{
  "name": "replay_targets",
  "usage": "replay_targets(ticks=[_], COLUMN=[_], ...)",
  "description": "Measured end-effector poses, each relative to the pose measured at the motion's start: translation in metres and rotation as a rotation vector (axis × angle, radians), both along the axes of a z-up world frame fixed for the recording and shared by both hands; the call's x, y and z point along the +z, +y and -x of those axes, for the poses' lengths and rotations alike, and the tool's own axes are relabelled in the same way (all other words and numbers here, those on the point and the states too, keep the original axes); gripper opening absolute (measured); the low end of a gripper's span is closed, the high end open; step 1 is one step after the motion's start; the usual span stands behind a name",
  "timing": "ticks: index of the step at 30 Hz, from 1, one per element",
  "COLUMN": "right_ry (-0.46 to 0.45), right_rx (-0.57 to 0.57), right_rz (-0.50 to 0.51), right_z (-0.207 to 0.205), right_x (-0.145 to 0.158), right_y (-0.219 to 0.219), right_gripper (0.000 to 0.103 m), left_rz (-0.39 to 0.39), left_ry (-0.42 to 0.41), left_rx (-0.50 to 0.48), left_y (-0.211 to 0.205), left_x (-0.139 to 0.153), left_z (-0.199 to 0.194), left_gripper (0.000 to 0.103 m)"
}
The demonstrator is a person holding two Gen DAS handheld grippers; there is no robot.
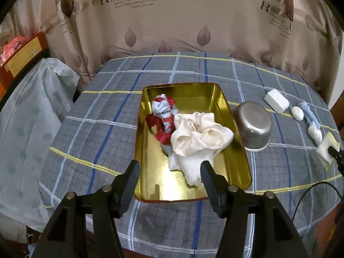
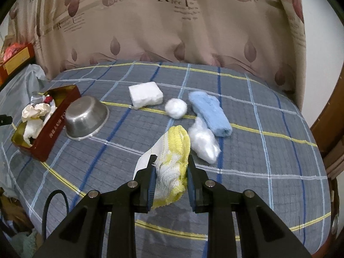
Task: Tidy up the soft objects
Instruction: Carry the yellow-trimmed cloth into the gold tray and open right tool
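Observation:
A gold-lined tin (image 1: pixel 236 165) sits on the checked cloth and holds a cream cloth (image 1: pixel 200 133), a red-and-white cloth (image 1: pixel 163 111) and a white towel (image 1: pixel 189 167). Above the tin's near end my left gripper (image 1: pixel 171 164) stands open with nothing between its fingers. My right gripper (image 2: pixel 171 158) is shut on a yellow-and-white knitted cloth (image 2: pixel 174 161), lifted off the table. Beyond it lie a blue towel (image 2: pixel 210 111), a cotton ball (image 2: pixel 175 105), a white foam block (image 2: pixel 146 94) and a crumpled clear plastic bag (image 2: pixel 204 142).
An upturned steel bowl (image 2: pixel 86 118) rests right beside the tin (image 2: pixel 53 129), between it and the loose items. A patterned curtain hangs behind the table. A bag-covered heap (image 1: pixel 32 118) and an orange box (image 1: pixel 21 58) stand to the left. A black cable (image 1: pixel 311 191) runs at the right.

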State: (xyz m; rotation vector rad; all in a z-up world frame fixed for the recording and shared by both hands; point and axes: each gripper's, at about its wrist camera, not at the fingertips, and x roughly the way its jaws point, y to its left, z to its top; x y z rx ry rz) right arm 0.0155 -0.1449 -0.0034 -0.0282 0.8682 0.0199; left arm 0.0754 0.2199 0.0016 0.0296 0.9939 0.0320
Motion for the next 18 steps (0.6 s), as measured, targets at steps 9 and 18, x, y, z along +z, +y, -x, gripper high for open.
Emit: replay_targets(ticks=[9, 18], right_ry=[-0.028, -0.035], right_rx=[0.135, 0.335], right_rz=[-0.041, -0.083], right_z=[-0.02, -0.035], right_x=[0.018, 0.028], right_y=[0.059, 0.155], right_gripper=[0.023, 0.023], left_rz=[-0.021, 0.009], left_ry=[-0.005, 0.005], left_rx=[0.075, 0.185], left_y=[0.021, 0.056], left_x=[0.0, -0.006], left_z=[0.015, 0.033], left_gripper=[0.06, 0.06])
